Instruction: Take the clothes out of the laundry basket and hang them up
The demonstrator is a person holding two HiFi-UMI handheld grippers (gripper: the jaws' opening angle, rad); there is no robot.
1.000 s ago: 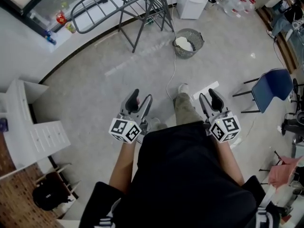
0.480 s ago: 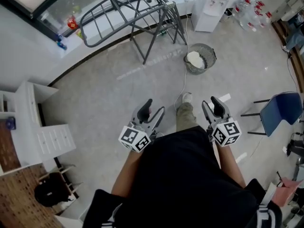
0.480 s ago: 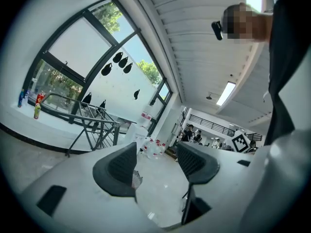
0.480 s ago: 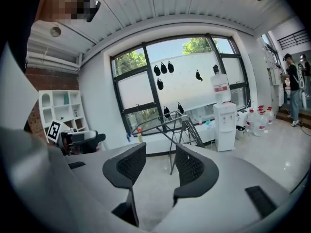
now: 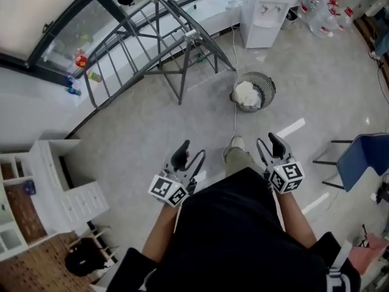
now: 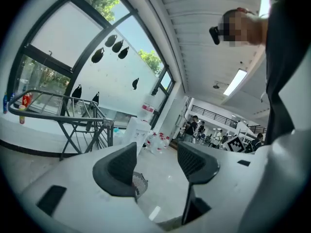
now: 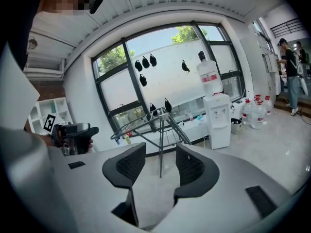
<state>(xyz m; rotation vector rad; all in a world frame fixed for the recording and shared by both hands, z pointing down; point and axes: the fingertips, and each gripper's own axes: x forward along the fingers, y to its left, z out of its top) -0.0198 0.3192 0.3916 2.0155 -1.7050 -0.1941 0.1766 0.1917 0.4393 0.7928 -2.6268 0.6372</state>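
A round wire laundry basket (image 5: 253,91) with white cloth (image 5: 246,93) in it stands on the floor ahead of me, and shows small in the left gripper view (image 6: 140,182). A grey metal drying rack (image 5: 152,47) stands to its left by the window. I hold both grippers close to my body, well short of the basket. My left gripper (image 5: 191,154) is open with nothing between its fingers (image 6: 156,164). The jaws of my right gripper (image 5: 268,145) are opening and are empty too (image 7: 160,166); through them I see the rack (image 7: 150,123).
A white water dispenser (image 5: 267,11) stands behind the basket, with water bottles (image 5: 325,17) to its right. A cable (image 5: 234,120) runs across the floor to the basket. A blue chair (image 5: 364,160) is at the right, a white shelf unit (image 5: 61,187) at the left.
The view has risen and swung, so the whole rack and the window now show. Basket and rack sit lower in the picture. Both grippers keep their place in front of my body.
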